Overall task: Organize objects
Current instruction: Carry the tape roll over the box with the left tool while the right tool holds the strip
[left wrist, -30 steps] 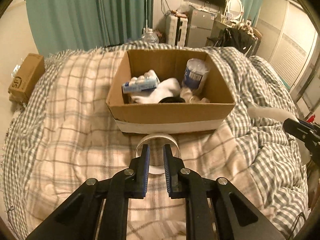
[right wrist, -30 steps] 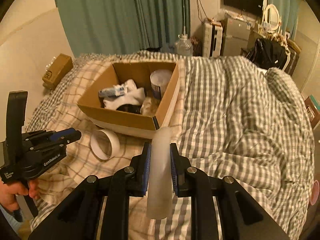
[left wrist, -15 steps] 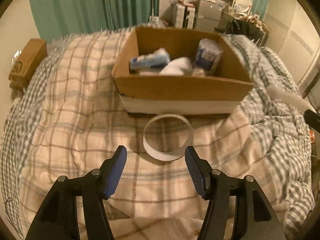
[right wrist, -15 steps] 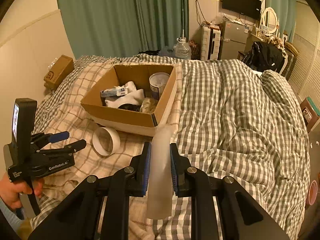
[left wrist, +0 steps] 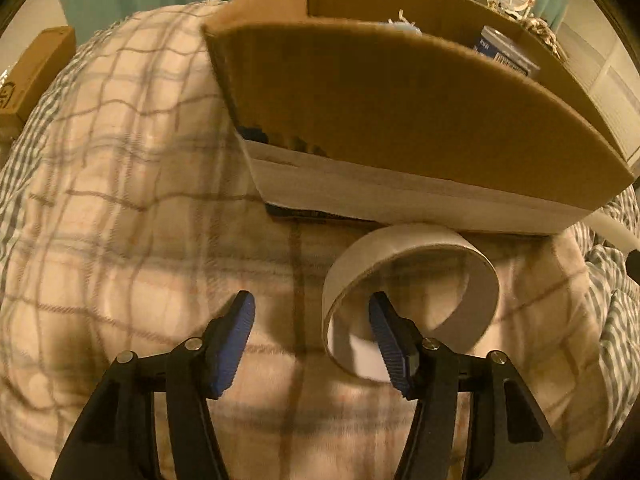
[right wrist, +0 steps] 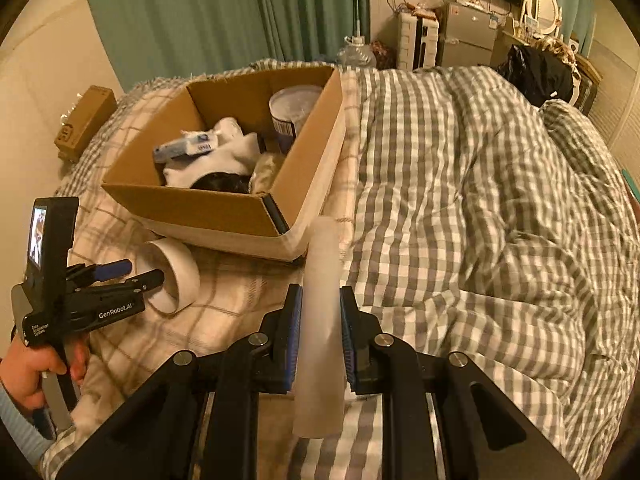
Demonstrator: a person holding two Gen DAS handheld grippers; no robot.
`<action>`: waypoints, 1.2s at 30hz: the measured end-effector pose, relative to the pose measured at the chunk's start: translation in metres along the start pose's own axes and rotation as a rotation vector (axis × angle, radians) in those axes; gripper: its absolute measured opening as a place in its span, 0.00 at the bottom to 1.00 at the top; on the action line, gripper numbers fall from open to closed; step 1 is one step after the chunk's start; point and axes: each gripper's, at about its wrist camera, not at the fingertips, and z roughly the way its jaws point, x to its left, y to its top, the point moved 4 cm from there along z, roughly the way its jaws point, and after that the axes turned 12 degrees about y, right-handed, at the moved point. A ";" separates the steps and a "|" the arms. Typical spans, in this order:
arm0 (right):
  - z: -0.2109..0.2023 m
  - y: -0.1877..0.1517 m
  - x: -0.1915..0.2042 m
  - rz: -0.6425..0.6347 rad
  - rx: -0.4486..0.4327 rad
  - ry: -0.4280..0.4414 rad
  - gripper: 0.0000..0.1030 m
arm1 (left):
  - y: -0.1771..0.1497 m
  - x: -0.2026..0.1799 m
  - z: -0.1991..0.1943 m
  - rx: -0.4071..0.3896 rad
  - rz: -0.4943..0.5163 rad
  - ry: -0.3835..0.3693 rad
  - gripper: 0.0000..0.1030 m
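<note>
A white tape ring (left wrist: 412,292) lies on the plaid blanket just in front of the cardboard box (left wrist: 400,120). My left gripper (left wrist: 312,320) is open, low over the blanket, with its right finger (left wrist: 386,336) inside the ring's near edge and its left finger outside it. The ring (right wrist: 176,276) and left gripper (right wrist: 132,276) also show in the right wrist view. My right gripper (right wrist: 320,312) is shut on a translucent white tube (right wrist: 322,320), held upright near the box's (right wrist: 240,208) right front corner.
The box holds a white sock (right wrist: 224,160), a small blue-white pack (right wrist: 186,148), a round tin (right wrist: 294,108) and dark fabric. A grey checked duvet (right wrist: 480,220) covers the bed's right side. A small brown box (right wrist: 84,120) sits at the left wall.
My left gripper opened, then dropped forward and down to the ring, with one finger now inside it. My right gripper moved a little closer to the box, still holding the tube.
</note>
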 end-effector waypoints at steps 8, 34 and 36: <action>0.010 0.001 0.002 -0.005 0.018 0.000 0.17 | -0.001 -0.001 -0.006 -0.019 0.038 -0.008 0.07; -0.135 0.082 0.064 -0.146 -0.292 0.014 0.17 | 0.079 0.020 -0.186 -0.338 -0.021 0.014 0.04; -0.134 0.096 0.071 -0.158 -0.304 0.028 0.17 | 0.094 0.019 -0.187 -0.350 -0.020 0.014 0.04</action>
